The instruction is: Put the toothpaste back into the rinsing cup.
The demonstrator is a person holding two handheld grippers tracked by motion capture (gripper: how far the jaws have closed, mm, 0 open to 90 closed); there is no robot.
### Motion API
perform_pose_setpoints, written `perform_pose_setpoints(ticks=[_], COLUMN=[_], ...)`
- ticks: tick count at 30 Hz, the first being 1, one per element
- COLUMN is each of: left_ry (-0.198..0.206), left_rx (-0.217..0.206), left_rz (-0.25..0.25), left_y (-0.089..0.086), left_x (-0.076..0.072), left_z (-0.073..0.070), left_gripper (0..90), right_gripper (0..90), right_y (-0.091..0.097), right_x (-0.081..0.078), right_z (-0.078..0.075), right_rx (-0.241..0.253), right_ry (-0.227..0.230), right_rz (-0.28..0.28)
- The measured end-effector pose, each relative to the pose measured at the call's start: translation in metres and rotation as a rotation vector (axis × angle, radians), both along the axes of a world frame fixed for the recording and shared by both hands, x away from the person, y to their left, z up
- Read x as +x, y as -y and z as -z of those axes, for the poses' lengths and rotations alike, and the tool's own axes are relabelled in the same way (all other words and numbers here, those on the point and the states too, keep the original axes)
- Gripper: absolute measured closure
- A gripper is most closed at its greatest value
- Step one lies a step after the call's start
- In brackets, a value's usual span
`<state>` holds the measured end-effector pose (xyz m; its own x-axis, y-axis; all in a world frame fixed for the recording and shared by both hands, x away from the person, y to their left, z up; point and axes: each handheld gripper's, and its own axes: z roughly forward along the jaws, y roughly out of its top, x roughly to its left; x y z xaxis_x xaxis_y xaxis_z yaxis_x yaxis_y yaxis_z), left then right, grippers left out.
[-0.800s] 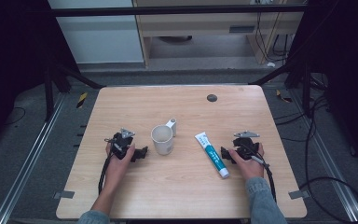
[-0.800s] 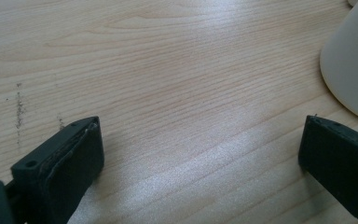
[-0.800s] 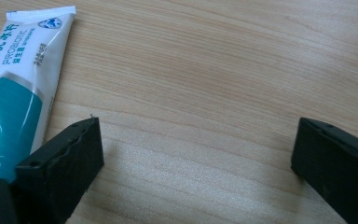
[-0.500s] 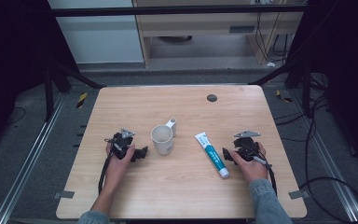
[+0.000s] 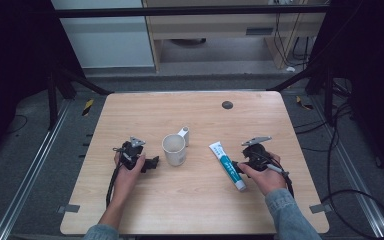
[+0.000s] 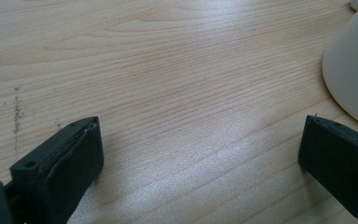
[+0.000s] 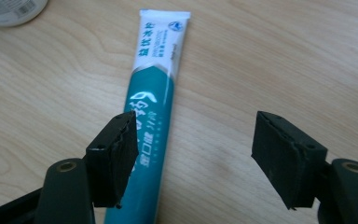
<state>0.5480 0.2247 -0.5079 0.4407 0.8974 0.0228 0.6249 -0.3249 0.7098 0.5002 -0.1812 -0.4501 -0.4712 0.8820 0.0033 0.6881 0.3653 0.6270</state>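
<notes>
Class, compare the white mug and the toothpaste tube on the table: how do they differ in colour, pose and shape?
The mug is plain white; the toothpaste tube is teal with a white end. The mug stands upright with its mouth open upward; the tube lies flat on the table. The mug is round with a handle; the tube is long and flattened. Both rest untouched on the wooden top, each beside a gripper.

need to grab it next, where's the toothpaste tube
In the high view the toothpaste tube lies flat right of the white mug, just beside the right tongs.
</notes>
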Motion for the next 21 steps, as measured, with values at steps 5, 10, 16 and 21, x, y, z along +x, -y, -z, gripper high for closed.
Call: perform_pose_setpoints(ticks=[5, 10, 16, 21], left_ry=[0.000, 0.000, -0.001, -0.003], left_rx=[0.000, -0.001, -0.001, 0.000], left_rz=[0.000, 0.000, -0.004, -0.004], left_y=[0.000, 0.000, -0.002, -0.002], left_x=[0.000, 0.000, 0.000, 0.000], left_z=[0.000, 0.000, 0.000, 0.000], left_gripper=[0.0, 0.0, 0.0, 0.0], right_gripper=[36.5, 41.5, 48.2, 53.9], right_y=[-0.011, -0.021, -0.028, -0.032], right_x=[0.006, 0.015, 0.022, 0.027], right_z=[-0.002, -0.003, -0.002, 0.000], right_rx=[-0.007, -0.018, -0.020, -0.029], right_ry=[-0.032, -0.065, -0.104, -0.122], right_rz=[-0.035, -0.058, -0.069, -0.070])
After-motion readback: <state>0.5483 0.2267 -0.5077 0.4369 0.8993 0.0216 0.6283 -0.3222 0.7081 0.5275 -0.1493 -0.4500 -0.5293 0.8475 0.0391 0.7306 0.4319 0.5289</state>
